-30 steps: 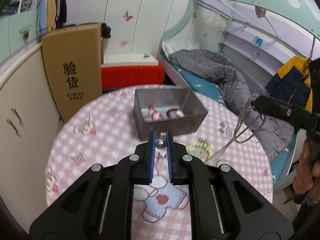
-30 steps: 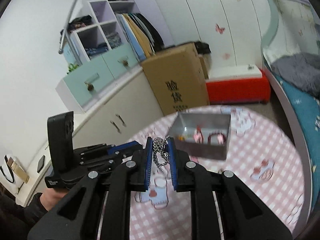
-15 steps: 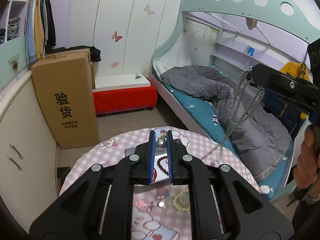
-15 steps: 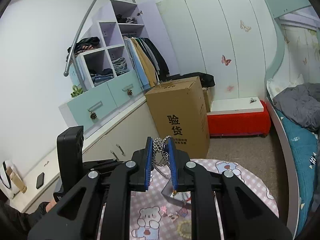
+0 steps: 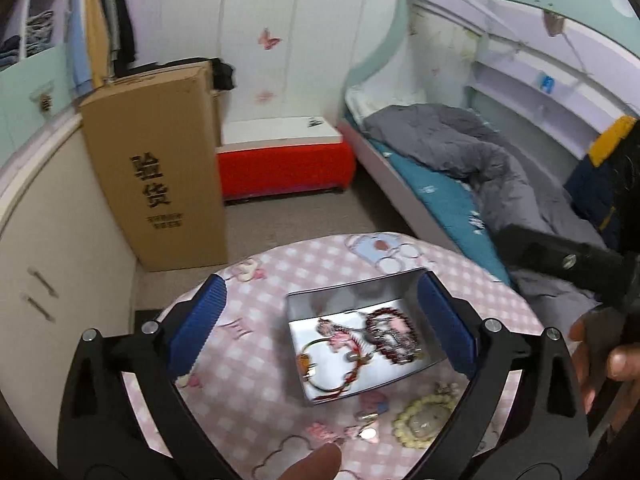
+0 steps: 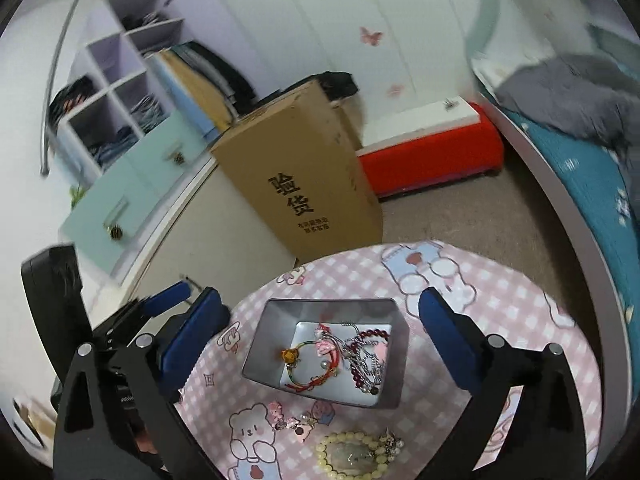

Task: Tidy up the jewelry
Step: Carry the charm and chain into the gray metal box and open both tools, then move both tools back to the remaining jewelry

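Right wrist view: the round desk under a pink checked cloth with bear prints (image 6: 520,304) carries everything, and the open grey metal box (image 6: 324,356) at its middle is the landmark. Inside the box lie a red and green cord bracelet with an amber charm (image 6: 308,376), a dark red bead bracelet (image 6: 370,354) and a silver chain (image 6: 366,360), tangled together toward the right-hand wall. On the cloth just below the near wall of the box sits a ring of pale yellow beads around a pale stone (image 6: 350,456), and left of that ring, also just below the box, a few small pink charms (image 6: 296,424).

The right gripper (image 6: 324,328) hangs above the box, its jaws having just swung wide, nothing between them. The left gripper (image 5: 320,316) frames the same box from its own view; its jaws have likewise just opened and are empty.

I judge the coming move turns on the loose pieces: they lie on the near side of the box, below both grippers. The bead ring looks about equally within reach of either; its oval runs across the view, parallel to the near wall.
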The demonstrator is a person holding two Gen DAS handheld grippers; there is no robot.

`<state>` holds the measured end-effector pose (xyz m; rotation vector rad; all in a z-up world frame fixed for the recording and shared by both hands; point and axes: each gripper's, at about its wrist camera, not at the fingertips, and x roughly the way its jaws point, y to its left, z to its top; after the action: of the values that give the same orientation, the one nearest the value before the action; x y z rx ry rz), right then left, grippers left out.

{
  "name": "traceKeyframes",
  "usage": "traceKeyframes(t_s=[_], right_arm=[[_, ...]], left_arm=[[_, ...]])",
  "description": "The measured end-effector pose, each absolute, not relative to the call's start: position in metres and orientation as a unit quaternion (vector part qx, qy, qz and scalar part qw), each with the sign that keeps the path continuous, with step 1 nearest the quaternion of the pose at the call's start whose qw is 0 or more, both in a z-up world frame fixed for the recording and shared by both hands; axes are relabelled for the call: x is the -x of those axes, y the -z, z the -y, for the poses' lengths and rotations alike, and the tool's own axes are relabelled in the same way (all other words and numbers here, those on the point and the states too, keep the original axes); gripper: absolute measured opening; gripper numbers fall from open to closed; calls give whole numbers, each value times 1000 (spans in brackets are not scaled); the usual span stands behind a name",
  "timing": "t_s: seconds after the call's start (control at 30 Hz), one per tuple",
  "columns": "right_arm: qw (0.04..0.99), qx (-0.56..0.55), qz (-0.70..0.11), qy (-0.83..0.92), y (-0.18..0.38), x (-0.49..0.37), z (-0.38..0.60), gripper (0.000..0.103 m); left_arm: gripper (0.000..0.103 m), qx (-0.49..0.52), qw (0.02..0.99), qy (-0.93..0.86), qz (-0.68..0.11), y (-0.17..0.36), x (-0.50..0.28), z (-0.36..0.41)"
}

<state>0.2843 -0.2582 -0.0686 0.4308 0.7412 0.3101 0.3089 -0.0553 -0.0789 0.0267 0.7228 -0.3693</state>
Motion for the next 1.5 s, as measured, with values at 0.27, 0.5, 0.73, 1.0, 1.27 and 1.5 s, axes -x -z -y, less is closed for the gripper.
traceKeyframes(t_s=[0.27,0.5,0.73,1.0,1.27,1.5], right_arm=[[914,-192,-341,-109,56,-267,260,95],[931,-159,-313,-96,37,-238,261,95],[944,-129,-290,-86,24,-206,261,95],[949,-104,-289,-66,35,-173,263,95],[932,-108,-341,-55,85,-149,264,95],[910,-86,-400,-67,134,-137,245,95]], left_arm=[[94,-3,938,146,-314,61,-273,33],[94,4,948,139,-286,46,-236,21],[94,22,952,136,-274,47,-208,8],[94,18,949,138,-283,66,-187,-1],[94,14,934,143,-326,110,-174,-3],[94,6,918,141,-369,150,-164,0]])
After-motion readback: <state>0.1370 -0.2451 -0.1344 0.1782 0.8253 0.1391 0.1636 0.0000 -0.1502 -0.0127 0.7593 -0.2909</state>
